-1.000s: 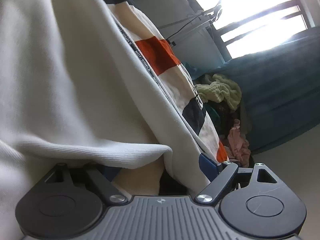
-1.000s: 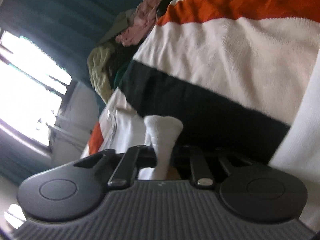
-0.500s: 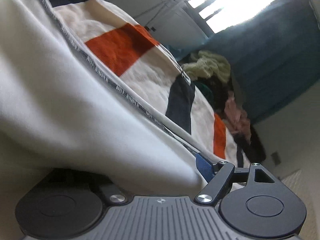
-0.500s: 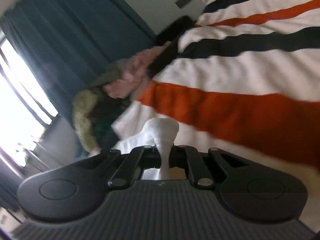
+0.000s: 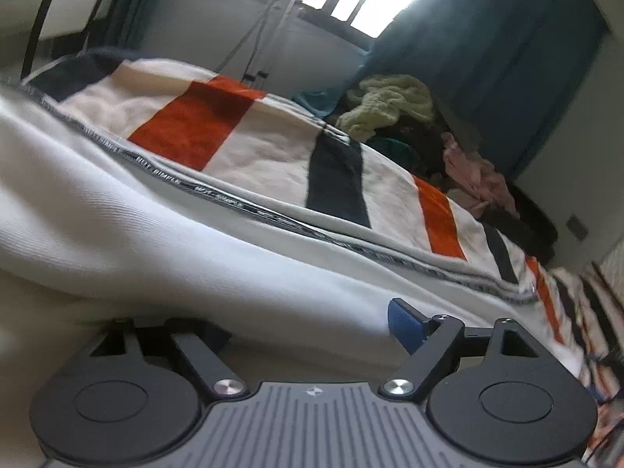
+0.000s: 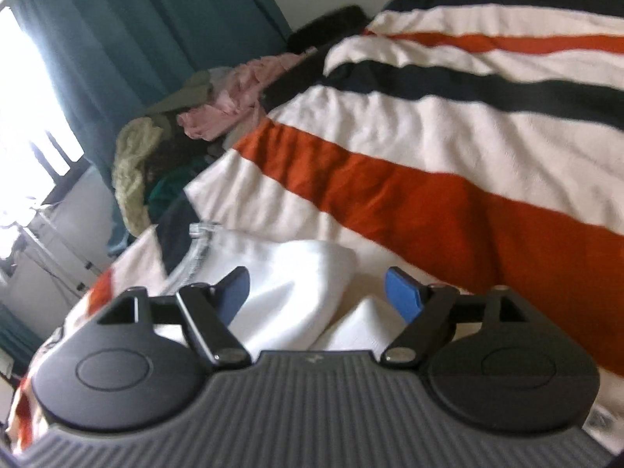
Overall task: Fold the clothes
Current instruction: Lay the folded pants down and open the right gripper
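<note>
Lettering on the white garment's [image 5: 163, 234] trim is too blurred to read. Both the left gripper [image 5: 308, 331] and right gripper [image 6: 316, 292] stand apart over it; striped blanket [image 6: 448, 148] ahead, teal curtains [image 6: 117, 39] beyond.

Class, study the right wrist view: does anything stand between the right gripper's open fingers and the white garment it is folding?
Nothing visible does. The right gripper is open, and the white garment bunches directly between its blue fingertips, lying on the striped blanket. The clothes pile sits well beyond it.

White garment [image 5: 163, 234] flat on bed.
</note>
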Motion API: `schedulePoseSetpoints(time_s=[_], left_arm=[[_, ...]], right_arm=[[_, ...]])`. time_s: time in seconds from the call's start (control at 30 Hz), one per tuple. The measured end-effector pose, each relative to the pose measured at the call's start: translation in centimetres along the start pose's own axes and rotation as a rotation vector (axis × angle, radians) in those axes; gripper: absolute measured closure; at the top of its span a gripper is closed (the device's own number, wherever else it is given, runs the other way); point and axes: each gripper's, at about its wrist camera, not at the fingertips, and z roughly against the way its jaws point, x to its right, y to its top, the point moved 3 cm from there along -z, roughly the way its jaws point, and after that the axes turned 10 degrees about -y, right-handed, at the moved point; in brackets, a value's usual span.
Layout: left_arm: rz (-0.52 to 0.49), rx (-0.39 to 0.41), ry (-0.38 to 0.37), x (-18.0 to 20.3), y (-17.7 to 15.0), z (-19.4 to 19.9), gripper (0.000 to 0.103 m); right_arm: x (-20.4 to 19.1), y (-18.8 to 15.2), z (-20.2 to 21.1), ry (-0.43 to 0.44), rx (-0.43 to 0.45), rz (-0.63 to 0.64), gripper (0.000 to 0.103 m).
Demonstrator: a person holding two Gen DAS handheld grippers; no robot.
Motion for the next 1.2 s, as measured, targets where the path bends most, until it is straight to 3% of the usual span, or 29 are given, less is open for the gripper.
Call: schedulePoseSetpoints(time_s=[0.13,0.33,0.57,0.8,1.2], left_arm=[[-0.074,-0.006,0.001,2.0,-1.2,1.7,0.018],[-0.21,0.024,-0.024,5.8,-2.8,6.4,0.017],[-0.303,0.036,-0.053,8.5,-5.4,12.3,0.016],[-0.324,0.022,-0.014,8.3,-6.4,15.0,0.015],[-0.333,-0.056,0.036,7.3,-7.4,13.1,0.014]], right_arm=[[-2.2,-1.0,5.6,0.068,0.017,0.095,0.024],[-5.4,-5.2,14.5,0.151,0.021,0.28,0.025],[-5.9,-10.3,20.9,0.203,0.034,0.344,0.025],[-6.8,-12.3,23.9,0.249,0.112,0.44,0.025],[-7.8,-14.1,22.6,0.266,0.062,0.467,0.025]])
